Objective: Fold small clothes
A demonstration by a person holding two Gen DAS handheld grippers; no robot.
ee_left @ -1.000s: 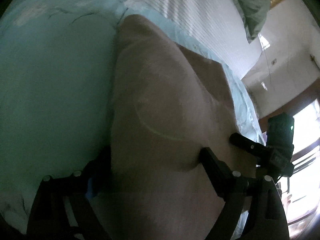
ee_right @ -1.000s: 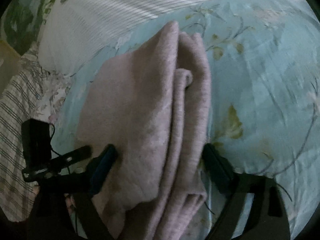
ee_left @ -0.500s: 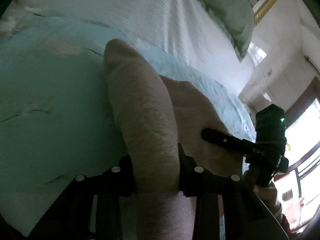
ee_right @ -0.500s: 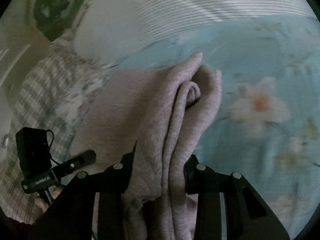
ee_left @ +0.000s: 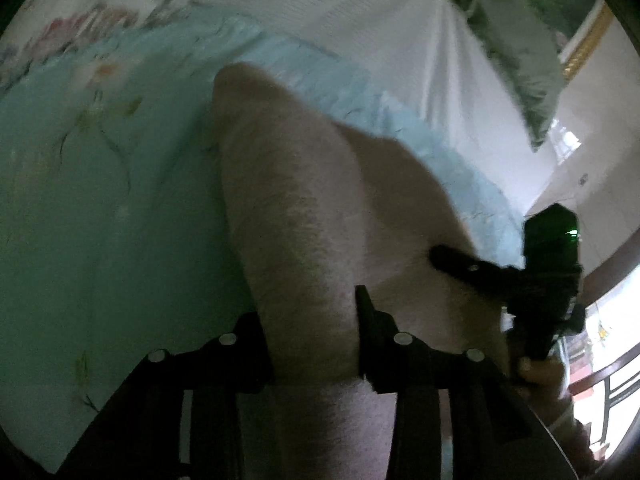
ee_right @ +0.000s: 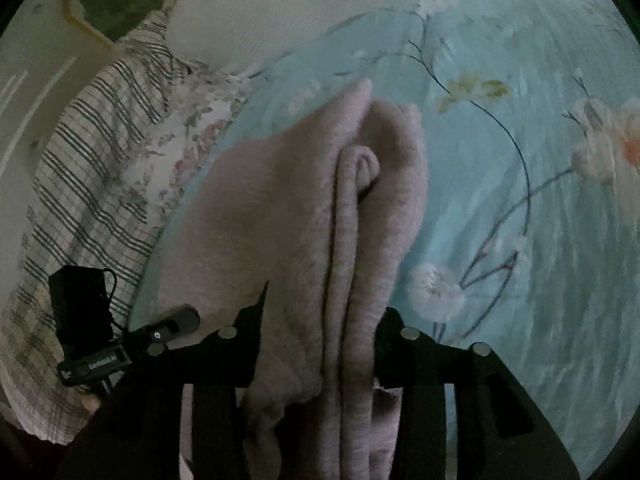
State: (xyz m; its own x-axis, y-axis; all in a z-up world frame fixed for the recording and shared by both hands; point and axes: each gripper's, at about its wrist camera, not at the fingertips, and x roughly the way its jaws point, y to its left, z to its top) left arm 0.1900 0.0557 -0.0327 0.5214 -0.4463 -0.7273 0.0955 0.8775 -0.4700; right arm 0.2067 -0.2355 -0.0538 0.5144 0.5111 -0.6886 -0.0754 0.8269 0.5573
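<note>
We've got both tongs clamped on the pink garment (ee_right: 320,216): left tongs (ee_left: 312,344) pinch a thick fold at the bottom centre of their frame, right tongs (ee_right: 320,344) grip the stacked edges at the bottom centre of theirs. The garment runs up the middle of both views, its far end over the pale blue floral bedsheet (ee_right: 520,160) — we can't tell whether that end touches the sheet. Progress, as we judge it: several layers already lie doubled along the right-hand edge, so at least one fold is in; what's left is probably laying it flat, another fold and a tidy-up. A striped pillow (ee_right: 80,160) sits at the left of the right-wrist frame. Containers — none in view.
</note>
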